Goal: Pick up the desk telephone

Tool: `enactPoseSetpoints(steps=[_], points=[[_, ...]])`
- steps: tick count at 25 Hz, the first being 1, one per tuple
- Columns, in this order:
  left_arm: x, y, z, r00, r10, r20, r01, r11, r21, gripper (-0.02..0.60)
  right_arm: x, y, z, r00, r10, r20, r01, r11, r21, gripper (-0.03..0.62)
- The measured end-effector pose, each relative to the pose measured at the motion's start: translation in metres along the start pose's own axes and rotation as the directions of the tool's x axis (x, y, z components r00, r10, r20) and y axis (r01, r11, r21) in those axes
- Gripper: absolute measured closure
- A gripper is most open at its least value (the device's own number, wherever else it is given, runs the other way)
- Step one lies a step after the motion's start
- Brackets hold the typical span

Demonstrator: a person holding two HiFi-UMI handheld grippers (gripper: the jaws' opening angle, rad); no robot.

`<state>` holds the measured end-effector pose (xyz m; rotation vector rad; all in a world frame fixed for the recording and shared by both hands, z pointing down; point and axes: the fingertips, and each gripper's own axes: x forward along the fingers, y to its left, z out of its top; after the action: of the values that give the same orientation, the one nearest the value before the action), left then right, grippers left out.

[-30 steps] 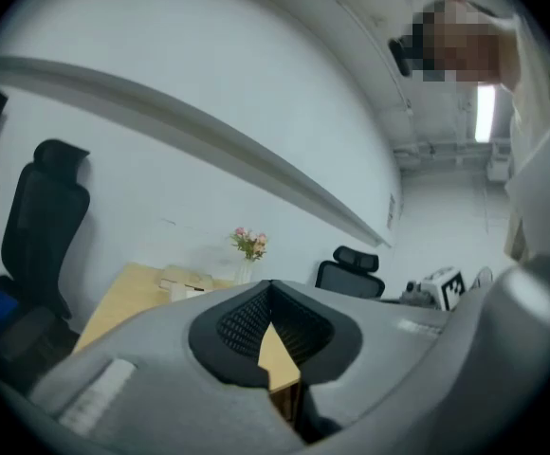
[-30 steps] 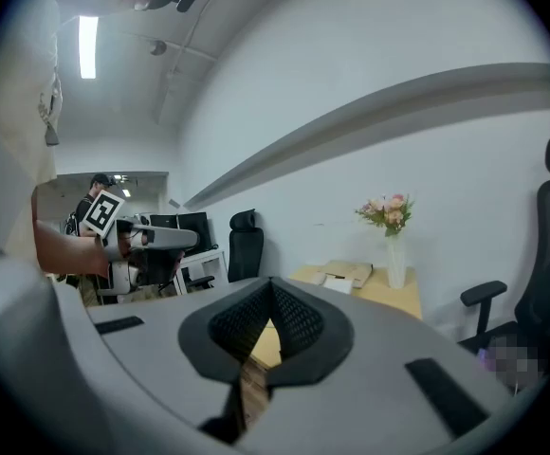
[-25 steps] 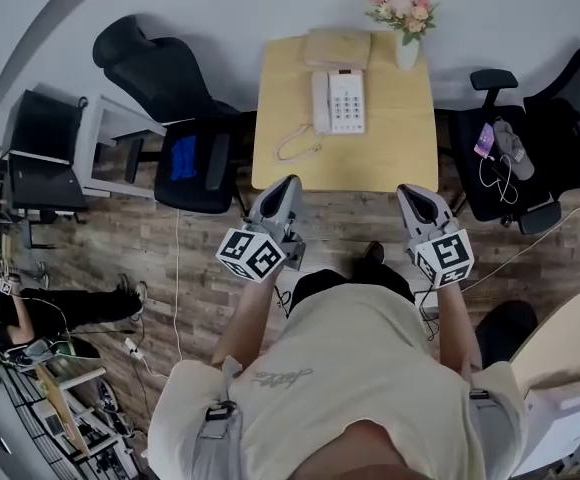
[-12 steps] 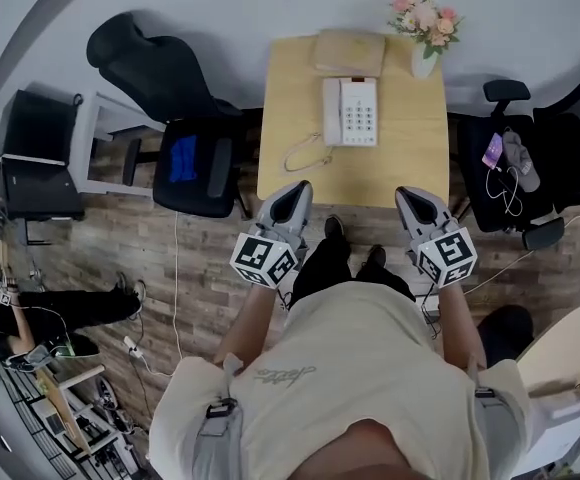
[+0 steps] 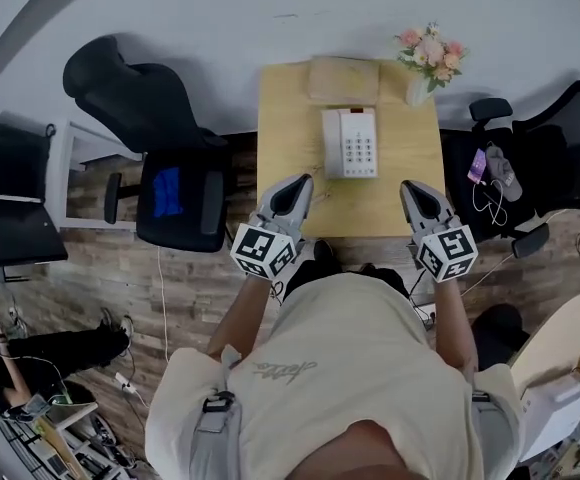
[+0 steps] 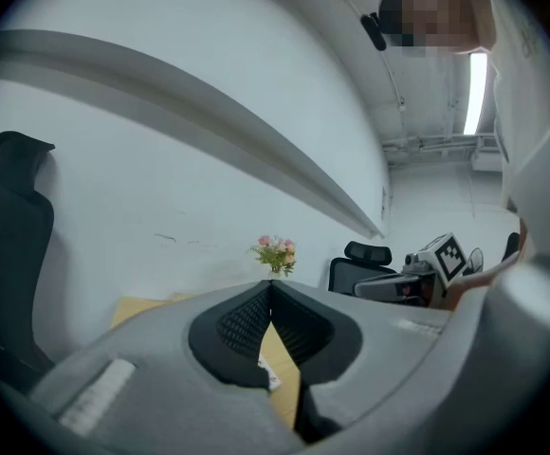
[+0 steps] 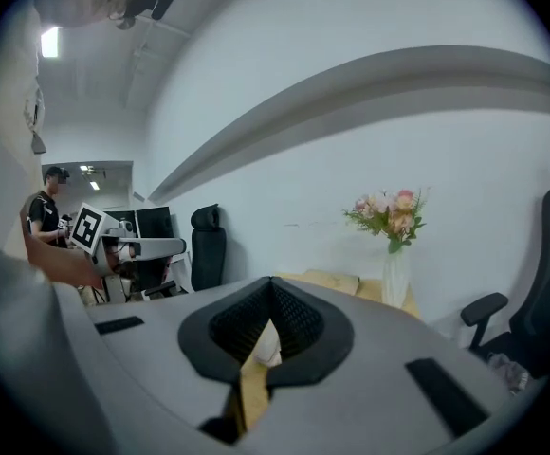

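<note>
Desk telephone (image 5: 351, 142) lies mid-desk (image 5: 290, 118), just in front of a flat tan pad, flower vase (image 5: 422, 63) at far-right corner. L claw (image 5: 298, 183) & R claw (image 5: 415, 188): both closed, empty, over near edge, apart from phone.

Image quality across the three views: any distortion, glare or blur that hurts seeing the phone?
Head view: heavy fisheye toward the edges, but the desk telephone is sharp and evenly lit. Left gripper view: dark round vignette, ceiling light blown out, wall ledge bowed. Right gripper view: same vignette, flowers crisp.
</note>
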<state>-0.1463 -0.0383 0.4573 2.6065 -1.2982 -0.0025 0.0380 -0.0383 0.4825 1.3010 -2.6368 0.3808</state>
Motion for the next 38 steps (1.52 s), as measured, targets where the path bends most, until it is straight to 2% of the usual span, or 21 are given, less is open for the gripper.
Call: enactPoseSetpoints(steps=[6, 11, 16, 21, 26, 33, 38], points=[[0.020, 0.026, 0.006, 0.997, -0.071, -0.008, 0.071, 0.997, 0.007, 0.566, 0.014, -0.016, 0.009, 0.995, -0.098, -0.008, 0.098, 0.995, -0.019, 0.595], [0.036, 0.033, -0.005, 0.996, -0.090, -0.025, 0.089, 0.996, -0.012, 0.566, 0.022, -0.024, 0.000, 0.993, -0.105, -0.046, 0.105, 0.994, -0.006, 0.595], [0.061, 0.027, -0.012, 0.995, -0.092, -0.049, 0.091, 0.995, -0.036, 0.566, 0.042, -0.037, -0.003, 0.997, -0.058, -0.057, 0.057, 0.998, -0.025, 0.595], [0.090, 0.017, -0.007, 0.992, -0.101, -0.078, 0.098, 0.994, -0.050, 0.566, 0.073, -0.063, -0.005, 0.998, 0.008, -0.057, -0.008, 1.000, 0.009, 0.595], [0.121, 0.029, -0.007, 0.994, -0.045, -0.098, 0.041, 0.998, -0.050, 0.565, 0.103, -0.088, 0.002, 0.995, 0.088, -0.052, -0.087, 0.996, 0.015, 0.595], [0.153, 0.045, -0.020, 0.992, 0.001, -0.126, -0.017, 0.992, -0.125, 0.565, 0.129, -0.123, -0.007, 0.988, 0.134, -0.078, -0.130, 0.990, 0.056, 0.594], [0.159, 0.055, -0.033, 0.991, 0.020, -0.133, -0.044, 0.983, -0.177, 0.563, 0.148, -0.132, -0.021, 0.979, 0.170, -0.110, -0.159, 0.983, 0.096, 0.590]])
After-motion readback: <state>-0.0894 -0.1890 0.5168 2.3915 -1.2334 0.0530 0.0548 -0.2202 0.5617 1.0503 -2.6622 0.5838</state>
